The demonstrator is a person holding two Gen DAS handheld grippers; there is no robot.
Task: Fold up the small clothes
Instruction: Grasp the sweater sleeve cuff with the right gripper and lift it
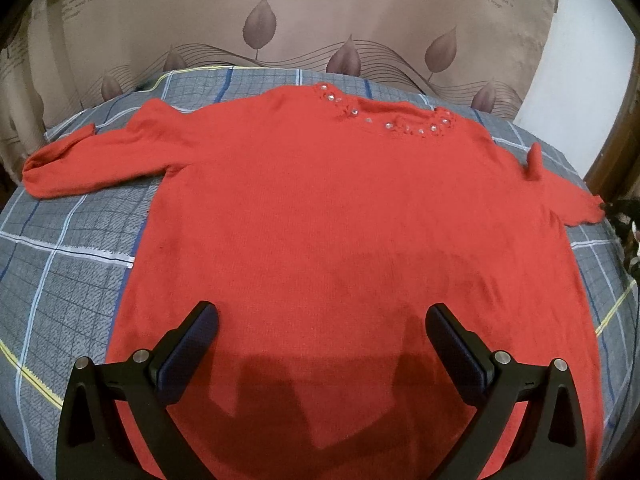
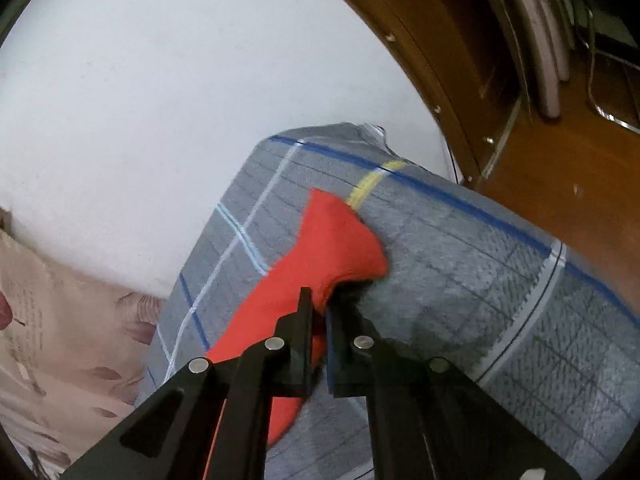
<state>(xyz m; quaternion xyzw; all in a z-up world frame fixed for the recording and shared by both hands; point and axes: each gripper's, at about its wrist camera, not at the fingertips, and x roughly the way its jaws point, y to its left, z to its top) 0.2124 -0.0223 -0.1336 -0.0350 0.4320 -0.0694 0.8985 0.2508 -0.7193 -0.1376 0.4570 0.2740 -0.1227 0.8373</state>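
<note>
A red knit sweater [image 1: 340,208] with small beads around its neckline [image 1: 400,122] lies spread flat on a grey plaid bed sheet [image 1: 68,272]. Its left sleeve [image 1: 80,160] stretches out to the left. My left gripper [image 1: 320,320] is open and hovers over the sweater's lower hem, holding nothing. In the right wrist view, my right gripper [image 2: 320,304] is shut on the sweater's right sleeve [image 2: 332,244] near its cuff, just above the sheet [image 2: 480,280]. The sleeve end also shows at the right edge of the left wrist view [image 1: 576,204].
A beige curtain with a leaf print [image 1: 280,20] hangs behind the bed. A white wall [image 2: 180,100] and a brown wooden door frame [image 2: 440,60] stand beyond the bed's corner. The bed edge [image 2: 440,196] runs close behind the held sleeve.
</note>
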